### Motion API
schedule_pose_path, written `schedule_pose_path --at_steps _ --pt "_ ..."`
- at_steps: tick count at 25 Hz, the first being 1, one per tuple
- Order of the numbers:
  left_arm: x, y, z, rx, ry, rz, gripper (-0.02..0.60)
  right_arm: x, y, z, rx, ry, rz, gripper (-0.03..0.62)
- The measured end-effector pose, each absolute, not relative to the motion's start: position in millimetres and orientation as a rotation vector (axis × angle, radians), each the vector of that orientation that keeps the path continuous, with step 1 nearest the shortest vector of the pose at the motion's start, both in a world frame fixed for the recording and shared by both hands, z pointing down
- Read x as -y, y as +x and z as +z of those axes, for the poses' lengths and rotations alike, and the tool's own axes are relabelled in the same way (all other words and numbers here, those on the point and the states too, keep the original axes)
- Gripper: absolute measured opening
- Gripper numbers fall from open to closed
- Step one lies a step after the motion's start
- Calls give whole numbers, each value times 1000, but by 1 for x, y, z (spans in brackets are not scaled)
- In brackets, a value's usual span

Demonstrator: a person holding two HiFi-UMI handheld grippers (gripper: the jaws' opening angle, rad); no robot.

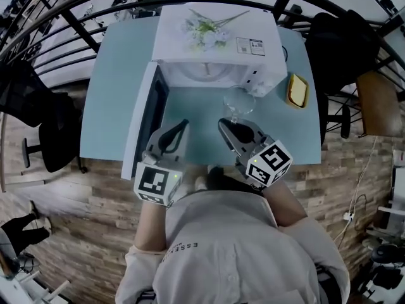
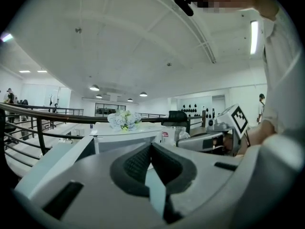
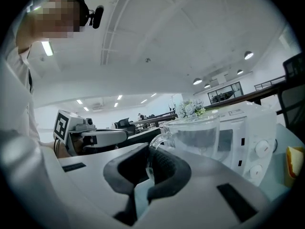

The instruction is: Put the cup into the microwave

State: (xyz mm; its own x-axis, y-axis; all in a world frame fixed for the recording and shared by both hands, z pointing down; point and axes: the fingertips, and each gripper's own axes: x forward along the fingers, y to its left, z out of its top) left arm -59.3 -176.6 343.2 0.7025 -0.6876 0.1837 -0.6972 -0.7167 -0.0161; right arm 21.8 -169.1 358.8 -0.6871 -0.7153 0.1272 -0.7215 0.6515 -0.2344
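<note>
Blue table (image 1: pixel 114 94), microwave (image 1: pixel 215 37) open at far edge, right gripper (image 1: pixel 226 124) pinching cup (image 1: pixel 239 100) handle, left gripper (image 1: pixel 183 126) closed, empty.

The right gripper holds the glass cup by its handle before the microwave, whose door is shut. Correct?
No: the door of the microwave stands open, as the head view shows. The right gripper does hold the cup by its handle.

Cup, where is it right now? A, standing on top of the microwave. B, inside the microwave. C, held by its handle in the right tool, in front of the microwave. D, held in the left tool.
C: the right tool is shut on the handle of the cup, which is in front of the open microwave, not inside it.
</note>
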Motion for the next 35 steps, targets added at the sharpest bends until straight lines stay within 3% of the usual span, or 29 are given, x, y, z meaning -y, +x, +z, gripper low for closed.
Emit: schedule_pose_path --at_steps 17,35 --pt "253 -43 392 1269 2717 251 2 276 18 442 2872 891 480 18" --pt "284 -43 441 1320 2684 274 2 349 3 498 2879 862 330 18"
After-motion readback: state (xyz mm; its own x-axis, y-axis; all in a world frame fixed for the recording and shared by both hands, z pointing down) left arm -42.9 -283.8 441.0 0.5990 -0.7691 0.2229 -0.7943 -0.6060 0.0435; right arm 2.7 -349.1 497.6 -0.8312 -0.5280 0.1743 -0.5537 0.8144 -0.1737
